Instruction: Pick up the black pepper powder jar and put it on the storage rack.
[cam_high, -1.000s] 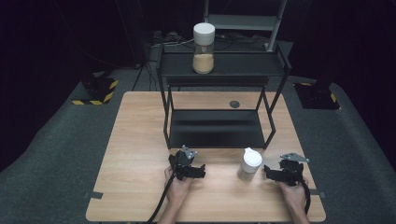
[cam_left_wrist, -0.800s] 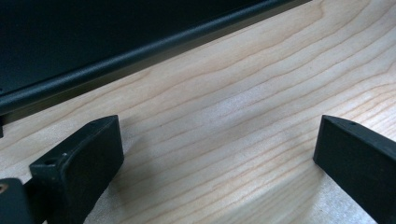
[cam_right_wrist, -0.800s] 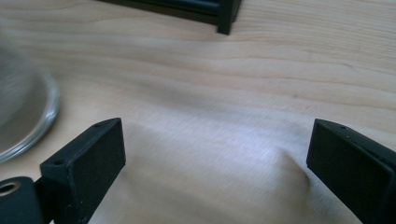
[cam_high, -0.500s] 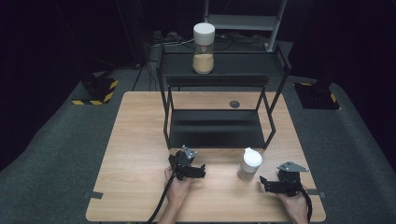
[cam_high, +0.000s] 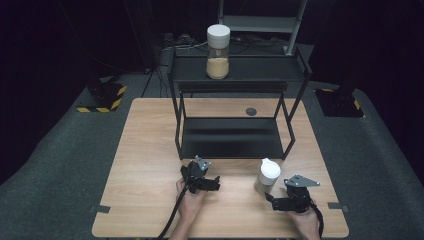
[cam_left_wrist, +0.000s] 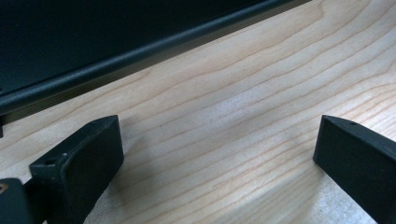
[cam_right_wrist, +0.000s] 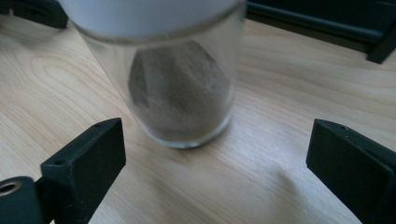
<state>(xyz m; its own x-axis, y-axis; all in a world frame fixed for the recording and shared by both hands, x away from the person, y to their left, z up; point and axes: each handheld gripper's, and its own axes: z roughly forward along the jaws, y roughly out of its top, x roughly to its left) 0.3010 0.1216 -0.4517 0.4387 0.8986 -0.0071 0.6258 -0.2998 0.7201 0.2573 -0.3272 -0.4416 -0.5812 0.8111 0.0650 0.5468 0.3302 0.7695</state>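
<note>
High view. Noted small jar with white lid, upright on counter, lower right of centre, just in front of black two-tier shelf. Noted right hand-held gripper low at right, just beside jar, pointed at it from lower right; left hand-held gripper low at centre, well apart from jar. Second, taller jar on shelf top, upper centre, white lid, tan granular fill in lower part only.

Left gripper view. Left hand-held gripper spread wide over bare wood; nothing between jaws. Shelf base rail across upper left.

Right gripper view. Right hand-held gripper spread wide, jar ahead in upper centre, beyond jaw tips, not touched. Clear glass, white lid at top edge of frame, dark fill seeming to sit in lower part; blurred, kind of content not told.

Risks, judged. Could tip or slide jar if one jaw met glass first: jar left of centre between jaws. Could slip on smooth glass if pinched too near rounded base. Could knock against shelf rail close behind if pushed forward.
</note>
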